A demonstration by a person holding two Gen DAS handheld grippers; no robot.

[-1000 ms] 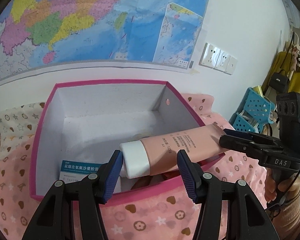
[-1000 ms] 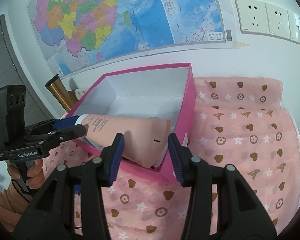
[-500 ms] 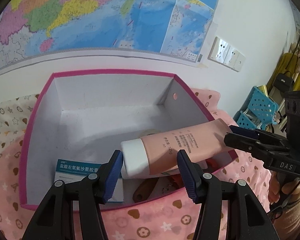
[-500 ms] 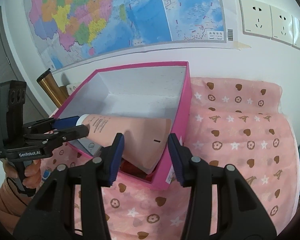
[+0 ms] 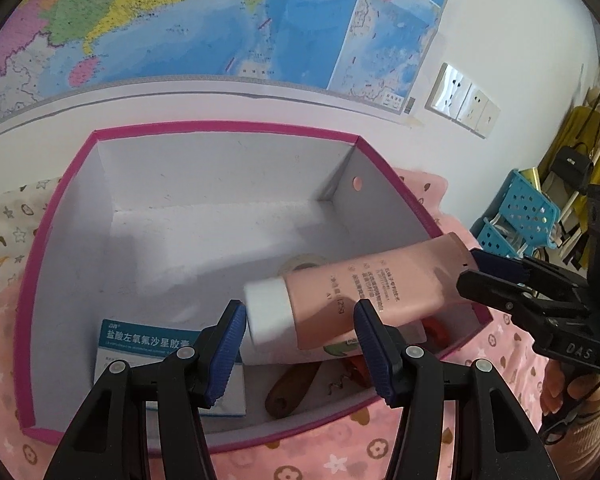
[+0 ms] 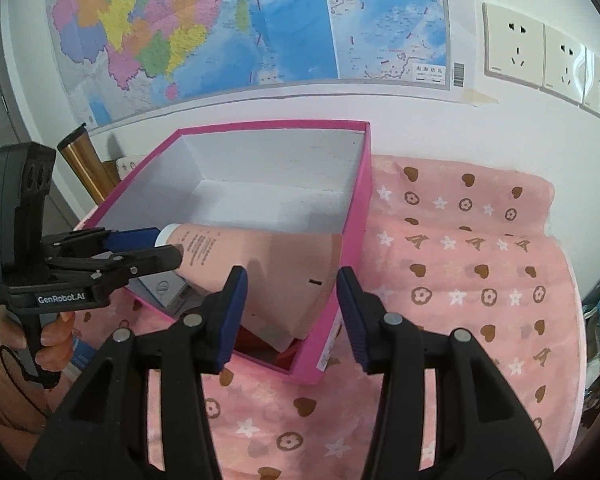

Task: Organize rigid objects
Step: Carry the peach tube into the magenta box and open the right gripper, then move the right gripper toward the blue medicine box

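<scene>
Both grippers holding pink tube (image 5: 363, 296) over pink box (image 5: 60, 248): left gripper (image 5: 300, 344) pinching cap end, right gripper (image 6: 288, 308) clamping crimped end. Tube hiding brown and red items below; medicine carton (image 5: 148, 344) partly covered.

Matt pink plastic tube (image 5: 383, 296), white-lined cardboard box (image 5: 228, 168), printed cloth (image 6: 459, 264), perhaps cotton.

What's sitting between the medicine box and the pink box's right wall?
In the left wrist view: a brown wooden handle and red item on the floor, beneath the held pink tube.
</scene>
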